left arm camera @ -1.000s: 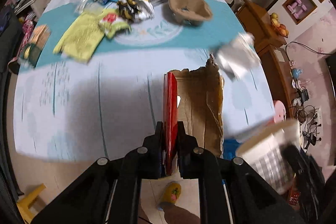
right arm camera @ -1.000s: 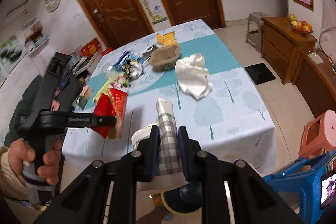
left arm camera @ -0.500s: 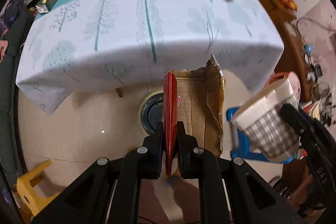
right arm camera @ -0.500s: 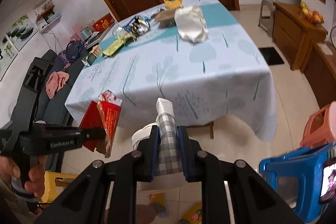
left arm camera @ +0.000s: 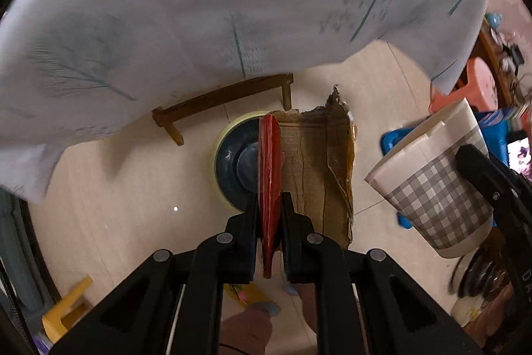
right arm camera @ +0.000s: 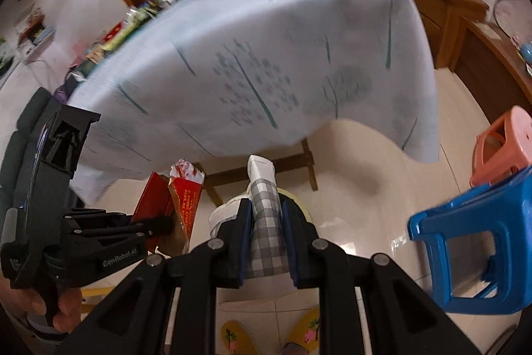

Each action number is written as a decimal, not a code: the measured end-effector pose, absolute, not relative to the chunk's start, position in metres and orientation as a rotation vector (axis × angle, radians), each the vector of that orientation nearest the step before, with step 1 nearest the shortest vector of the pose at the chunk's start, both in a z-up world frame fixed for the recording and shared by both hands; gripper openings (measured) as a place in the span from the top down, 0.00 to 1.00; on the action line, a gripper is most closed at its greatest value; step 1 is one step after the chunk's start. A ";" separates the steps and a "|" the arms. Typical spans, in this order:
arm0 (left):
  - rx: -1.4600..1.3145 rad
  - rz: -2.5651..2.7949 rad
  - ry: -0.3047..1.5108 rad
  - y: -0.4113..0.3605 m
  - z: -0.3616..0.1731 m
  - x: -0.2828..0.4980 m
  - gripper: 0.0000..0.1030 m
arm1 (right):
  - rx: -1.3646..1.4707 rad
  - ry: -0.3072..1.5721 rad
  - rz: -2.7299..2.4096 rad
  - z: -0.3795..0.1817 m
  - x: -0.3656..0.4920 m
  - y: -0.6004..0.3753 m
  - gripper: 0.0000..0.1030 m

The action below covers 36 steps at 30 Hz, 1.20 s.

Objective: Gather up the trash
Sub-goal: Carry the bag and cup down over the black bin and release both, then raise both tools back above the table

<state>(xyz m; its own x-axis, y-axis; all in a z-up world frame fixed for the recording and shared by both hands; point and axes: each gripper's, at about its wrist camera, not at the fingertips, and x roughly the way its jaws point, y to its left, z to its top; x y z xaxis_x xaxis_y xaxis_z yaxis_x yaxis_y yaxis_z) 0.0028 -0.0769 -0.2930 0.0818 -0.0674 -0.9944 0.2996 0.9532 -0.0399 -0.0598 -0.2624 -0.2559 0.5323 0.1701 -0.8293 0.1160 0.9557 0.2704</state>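
1. The tablecloth (left arm camera: 206, 5) is showing pale blue-white with teal tree and leaf prints.
2. The torn carton (left arm camera: 270, 162) is showing red outside and brown cardboard inside.
3. The paper cup (left arm camera: 435, 185) is wearing a grey-and-white check below a plain white rim.
4. The bin (left arm camera: 229, 162) is showing a pale yellow rim around a dark blue inside.
5. Two stools are standing out, one blue (right arm camera: 478, 238), one pink (right arm camera: 505, 142).

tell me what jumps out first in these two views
The left gripper is shut on a torn red carton, hanging right above a round bin on the floor. Beside it, the right gripper pinches a grey checked paper cup. Behind both, the pale tablecloth drapes off the table edge.
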 end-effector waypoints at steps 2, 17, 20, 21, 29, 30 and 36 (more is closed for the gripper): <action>0.211 -0.291 1.451 -0.079 -0.315 0.007 0.90 | 0.308 1.014 0.008 -0.282 -0.056 -0.259 0.82; 0.319 -0.352 1.413 -0.077 -0.481 0.028 0.30 | 0.266 1.048 -0.019 -0.450 -0.014 -0.224 0.82; 0.316 -0.316 1.405 -0.065 -0.495 0.028 0.28 | 0.262 1.063 -0.004 -0.468 -0.006 -0.215 0.81; 0.314 -0.303 1.401 -0.058 -0.498 0.028 0.28 | 0.269 1.069 0.006 -0.474 -0.003 -0.212 0.80; 0.230 -0.227 1.374 -0.021 -0.484 0.028 0.19 | 0.344 1.127 0.047 -0.485 0.009 -0.195 0.65; 0.222 -0.221 1.371 -0.019 -0.480 0.026 0.13 | 0.355 1.125 0.040 -0.483 0.009 -0.196 0.58; 0.196 -0.199 1.360 -0.013 -0.446 0.016 0.12 | 0.352 1.126 0.019 -0.460 0.005 -0.194 0.42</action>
<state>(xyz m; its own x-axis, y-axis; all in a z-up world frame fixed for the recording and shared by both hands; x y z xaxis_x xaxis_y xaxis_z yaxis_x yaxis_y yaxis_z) 0.0162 -0.0128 -0.4460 0.1978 -0.0274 -0.9799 0.2542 0.9669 0.0243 0.0052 -0.1940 -0.4597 0.4362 0.1907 -0.8794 0.1616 0.9448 0.2850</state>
